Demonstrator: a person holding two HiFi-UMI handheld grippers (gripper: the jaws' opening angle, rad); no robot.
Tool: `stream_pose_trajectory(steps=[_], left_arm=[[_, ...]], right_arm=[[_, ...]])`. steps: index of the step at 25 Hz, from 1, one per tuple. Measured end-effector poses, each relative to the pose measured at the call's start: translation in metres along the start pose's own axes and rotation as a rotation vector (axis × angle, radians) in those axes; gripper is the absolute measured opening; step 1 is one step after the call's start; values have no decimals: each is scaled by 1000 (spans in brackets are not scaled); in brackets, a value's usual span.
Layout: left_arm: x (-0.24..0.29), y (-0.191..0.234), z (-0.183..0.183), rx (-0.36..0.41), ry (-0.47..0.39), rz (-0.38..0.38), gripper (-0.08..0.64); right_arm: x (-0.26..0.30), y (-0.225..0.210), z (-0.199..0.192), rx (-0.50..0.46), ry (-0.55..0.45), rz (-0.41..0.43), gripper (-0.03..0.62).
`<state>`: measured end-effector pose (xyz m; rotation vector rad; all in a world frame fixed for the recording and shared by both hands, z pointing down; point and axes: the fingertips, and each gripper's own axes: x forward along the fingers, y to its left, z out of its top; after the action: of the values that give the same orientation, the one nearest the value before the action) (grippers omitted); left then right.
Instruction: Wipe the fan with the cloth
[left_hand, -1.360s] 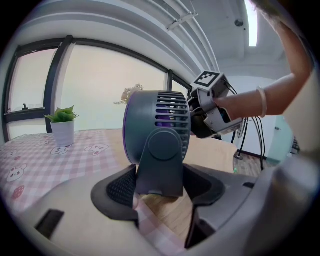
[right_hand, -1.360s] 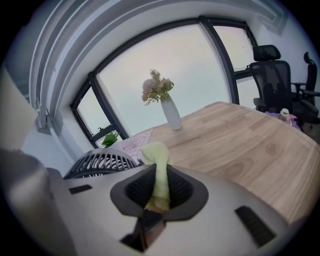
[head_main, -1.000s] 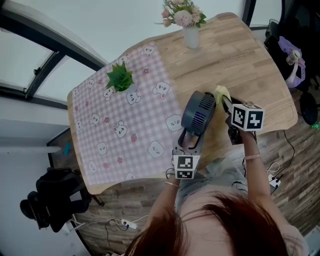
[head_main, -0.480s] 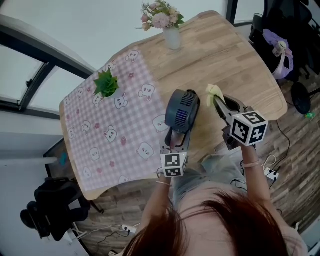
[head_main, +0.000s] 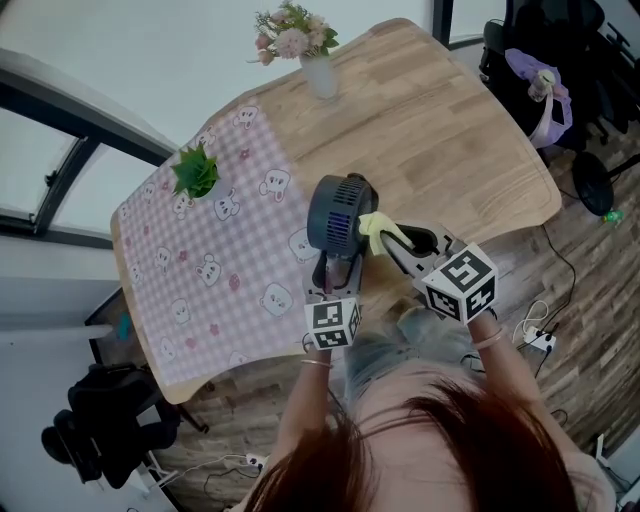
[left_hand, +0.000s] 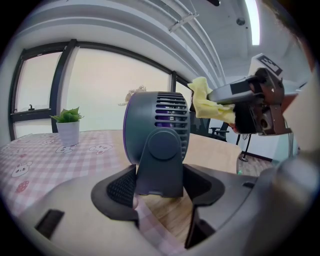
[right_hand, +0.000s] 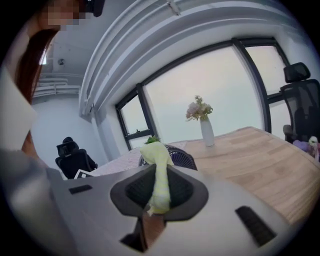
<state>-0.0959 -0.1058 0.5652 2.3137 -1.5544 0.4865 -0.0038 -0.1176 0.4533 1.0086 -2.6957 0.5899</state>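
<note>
One small dark fan (head_main: 338, 212) (left_hand: 157, 145) (right_hand: 184, 158), upright on its foot toward the near edge of the desk (head_main: 450, 140), right where the pink checked tablecloth (head_main: 210, 290) (left_hand: 35, 155) gives way to bare wood. Cannot tell whether the foot rests on the desk or hangs just above it.

Gripped at that foot by the left hand-held gripper (head_main: 335, 275) (left_hand: 160, 192), jaws closed in on either side of the stand, ribbed pads against it.

Pressed to the fan's right side: a yellow cloth (head_main: 378, 228) (left_hand: 202, 100) (right_hand: 159, 175), bunched into a narrow strip. Pinched between the jaws of the right hand-held gripper (head_main: 400, 245) (right_hand: 159, 192), which are nearly together on the fabric, the free end poking out past the tips and reaching the round head.

Seen in the left gripper view, the right hand-held gripper comes in from the right, level with the top of the fan, cloth leading.

Farther out, a potted plant (head_main: 195, 172) (left_hand: 67, 127) on the tablecloth, well apart from the fan. Farther again, a white vase of flowers (head_main: 318, 70) (right_hand: 204, 127) on bare wood at the far edge. Beyond the desk's right corner, a black office chair (head_main: 545, 60) on the floor.
</note>
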Motion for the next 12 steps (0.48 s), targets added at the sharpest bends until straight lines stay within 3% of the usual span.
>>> stream_pose_trajectory(steps=[5,12], left_arm=[[0,0,-1,2,1,-3,282],[1,0,-1,2,17,-4,282]], right_arm=[[6,24,-21,-103,90,89,47],[18,34,-39,-183,180,107,46]])
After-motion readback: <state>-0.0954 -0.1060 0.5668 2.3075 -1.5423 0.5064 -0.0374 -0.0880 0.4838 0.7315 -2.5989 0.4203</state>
